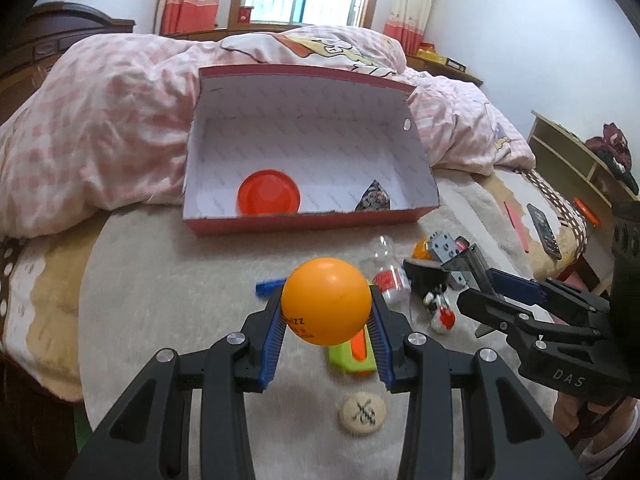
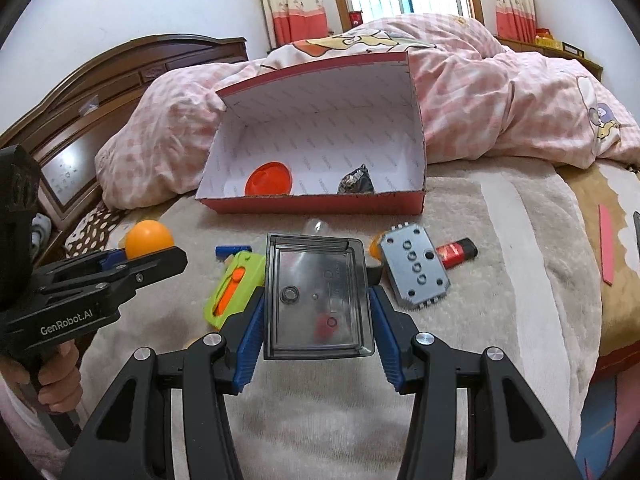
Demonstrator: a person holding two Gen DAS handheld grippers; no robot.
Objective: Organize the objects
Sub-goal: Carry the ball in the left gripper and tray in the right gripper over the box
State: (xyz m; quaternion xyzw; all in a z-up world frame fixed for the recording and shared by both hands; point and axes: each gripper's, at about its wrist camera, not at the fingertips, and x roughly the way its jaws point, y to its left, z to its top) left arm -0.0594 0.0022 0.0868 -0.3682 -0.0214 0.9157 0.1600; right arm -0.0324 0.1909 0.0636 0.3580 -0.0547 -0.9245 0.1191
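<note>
**Both grippers loaded in front of the open shoebox**

The left gripper point(image 1: 326, 332) is clamped on an orange ping-pong ball point(image 1: 326, 300), its blue ribbed pads point(image 1: 272, 344) pressing the ball's two sides, and the ball is held clear above the beige blanket point(image 1: 168, 300). The right gripper point(image 2: 316, 320) is clamped on a smoky transparent plastic case point(image 2: 318, 296), a flat rectangular piece with its edges squeezed between the pads; it too is off the blanket.

At the far side of the blanket, against the pink checked quilt point(image 1: 100, 120), sits the red shoebox point(image 1: 304, 220), open on top with a white printed lining. Inside it, an orange round lid point(image 1: 269, 198) lies near the left of the front wall and a dark crumpled wrapper point(image 1: 374, 198) lies to the right.

Loose things lie between the box and the grippers: a lime-green and orange toy point(image 2: 232, 284) just left of the case, a blue piece point(image 2: 232, 250) beyond it, a grey metal plate with holes point(image 2: 414, 268) to the right, a red and black lighter point(image 2: 456, 254) just beyond the plate, and a clear small bottle point(image 1: 386, 268). Nearest to the left gripper lies a round wooden chess piece point(image 1: 363, 414) with a black character.
</note>
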